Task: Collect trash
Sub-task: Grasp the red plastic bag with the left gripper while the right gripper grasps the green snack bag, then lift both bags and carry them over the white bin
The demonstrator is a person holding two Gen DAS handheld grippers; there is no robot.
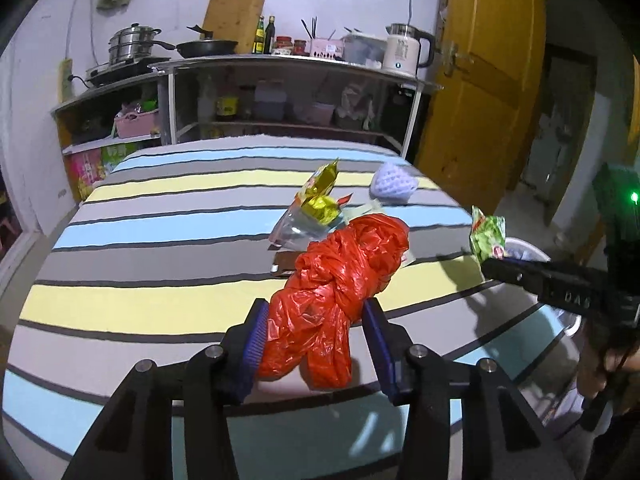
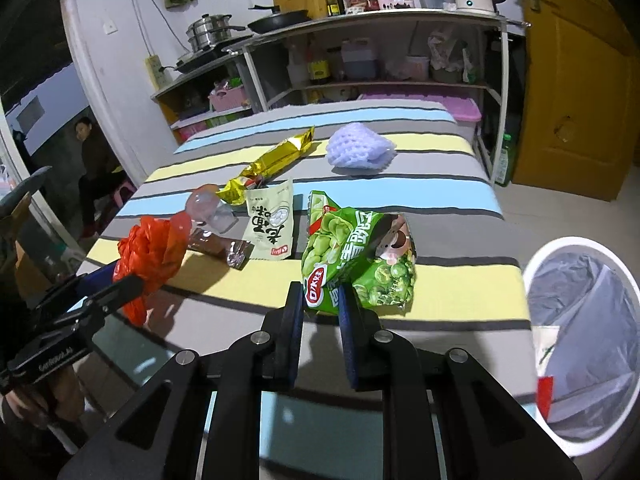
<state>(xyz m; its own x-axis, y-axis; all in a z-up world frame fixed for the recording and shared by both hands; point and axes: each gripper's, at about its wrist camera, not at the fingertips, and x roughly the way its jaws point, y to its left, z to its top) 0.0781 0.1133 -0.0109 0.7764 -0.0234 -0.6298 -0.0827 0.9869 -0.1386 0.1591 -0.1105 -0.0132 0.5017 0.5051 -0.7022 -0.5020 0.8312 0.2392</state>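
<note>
Over the striped table [image 2: 440,300], both grippers are loaded: left gripper [image 1: 314,316] clamps the red bag [image 1: 344,272], right gripper [image 2: 320,300] clamps the green packet [image 2: 356,256]. Next: swing right to the bin [image 2: 532,264], release. Other wrappers wait.

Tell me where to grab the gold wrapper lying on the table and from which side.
Grip the gold wrapper across its narrow middle, coming from above with the fingers on either long side. It lies flat and elongated, running diagonally toward the shelves; its near end touches the pale pouch, while the middle looks clear.
</note>
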